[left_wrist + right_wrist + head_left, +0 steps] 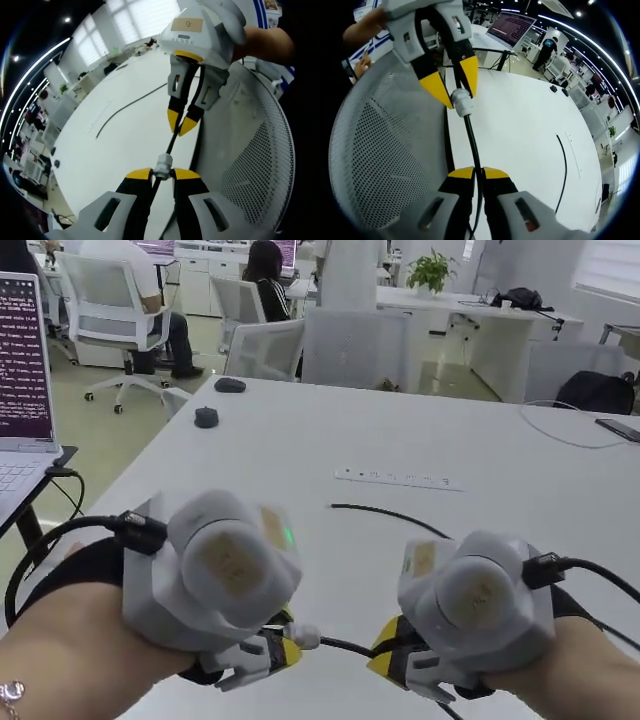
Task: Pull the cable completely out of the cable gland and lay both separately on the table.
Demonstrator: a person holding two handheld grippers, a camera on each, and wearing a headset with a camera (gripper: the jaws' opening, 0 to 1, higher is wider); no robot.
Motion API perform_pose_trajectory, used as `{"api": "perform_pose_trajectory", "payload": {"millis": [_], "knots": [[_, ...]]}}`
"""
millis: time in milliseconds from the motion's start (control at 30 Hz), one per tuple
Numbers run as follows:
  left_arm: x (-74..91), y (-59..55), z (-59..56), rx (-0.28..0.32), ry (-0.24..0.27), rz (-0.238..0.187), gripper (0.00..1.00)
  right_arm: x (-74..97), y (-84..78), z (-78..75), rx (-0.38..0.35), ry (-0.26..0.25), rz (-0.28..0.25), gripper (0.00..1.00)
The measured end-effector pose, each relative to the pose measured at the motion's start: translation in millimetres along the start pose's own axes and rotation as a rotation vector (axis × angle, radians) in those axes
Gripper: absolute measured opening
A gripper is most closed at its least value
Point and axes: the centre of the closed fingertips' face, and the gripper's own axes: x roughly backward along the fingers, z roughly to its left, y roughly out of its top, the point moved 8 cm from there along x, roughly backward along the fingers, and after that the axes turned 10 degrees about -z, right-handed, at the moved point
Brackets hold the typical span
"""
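Observation:
A black cable [345,647] runs between my two grippers, low over the white table [300,440]. A small white cable gland [305,637] sits on it. My left gripper [285,645] is shut on the gland [162,166], which sits between its yellow tips. My right gripper [385,645] is shut on the cable [472,142] a short way from the gland [460,100]. The grippers face each other, tips close together. The cable's free part [390,515] trails across the table beyond the right gripper.
A white mesh chair back [260,150] stands close under the grippers at the table's near edge. A laptop [20,360] is at the left, two mice [206,417] and a white strip [400,480] lie farther back. People sit on office chairs behind.

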Motion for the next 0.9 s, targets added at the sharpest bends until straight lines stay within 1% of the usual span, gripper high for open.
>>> {"api": "perform_pose_trajectory", "payload": {"millis": [67, 100, 133, 167, 200, 233, 267, 333, 400, 433, 467, 500, 600, 667, 700, 767, 900], "knots": [[0.6, 0.6, -0.7, 0.001, 0.001, -0.007, 0.16, -1.9, 0.2, 1.8, 0.002, 0.008, 0.014, 0.06], [0.9, 0.9, -0.4, -0.006, 0.007, -0.008, 0.16, -3.7, 3.0, 3.6, 0.005, 0.008, 0.013, 0.11], [1.1, 0.7, -0.6, -0.005, 0.006, -0.007, 0.16, -5.5, 6.7, 5.0, 0.013, 0.011, 0.0, 0.17], [1.4, 0.2, -1.0, 0.001, 0.004, -0.006, 0.16, -9.2, 15.1, 7.9, 0.024, 0.027, -0.037, 0.23], [1.7, -0.2, -1.1, 0.004, 0.004, -0.007, 0.16, -11.2, 20.5, 9.7, 0.03, 0.036, -0.058, 0.24], [2.0, -0.6, -1.4, 0.005, 0.004, -0.008, 0.16, -14.5, 29.6, 12.4, 0.042, 0.055, -0.093, 0.23], [2.3, -1.0, -1.9, 0.005, 0.004, -0.008, 0.16, -16.5, 34.5, 14.5, 0.039, 0.066, -0.111, 0.21], [3.5, -2.7, -3.1, 0.002, 0.002, -0.005, 0.16, -18.8, 43.6, 17.3, 0.05, 0.078, -0.127, 0.18], [5.3, -3.7, -3.8, 0.004, 0.002, -0.004, 0.16, -19.2, 47.2, 17.0, 0.069, 0.072, -0.125, 0.1], [6.6, -4.6, -3.9, 0.006, 0.004, -0.002, 0.16, -19.4, 47.5, 16.1, 0.076, 0.071, -0.124, 0.03], [7.9, -5.3, -3.5, 0.008, 0.007, -0.003, 0.16, -19.7, 46.4, 13.7, 0.087, 0.06, -0.116, 0.04], [10.7, -6.2, -1.6, 0.006, 0.016, -0.004, 0.16, -19.5, 45.3, 13.2, 0.088, 0.064, -0.109, 0.03], [15.4, -7.7, 1.0, 0.02, 0.024, -0.01, 0.16, -16.6, 43.3, 8.9, 0.064, 0.061, -0.122, 0.04], [17.7, -8.8, 2.6, 0.018, 0.036, -0.008, 0.16, -15.5, 42.9, 6.9, 0.06, 0.055, -0.125, 0.04], [18.6, -9.3, 3.4, 0.018, 0.039, -0.006, 0.16, -15.2, 42.1, 5.9, 0.062, 0.052, -0.118, 0.04], [20.4, -10.3, 5.4, 0.017, 0.048, 0.001, 0.16, -15.2, 37.2, 2.7, 0.074, 0.041, -0.087, 0.03], [24.8, -11.9, 8.3, 0.019, 0.055, 0.005, 0.16, -12.4, 31.4, -1.5, 0.067, 0.038, -0.07, 0.03]]}}
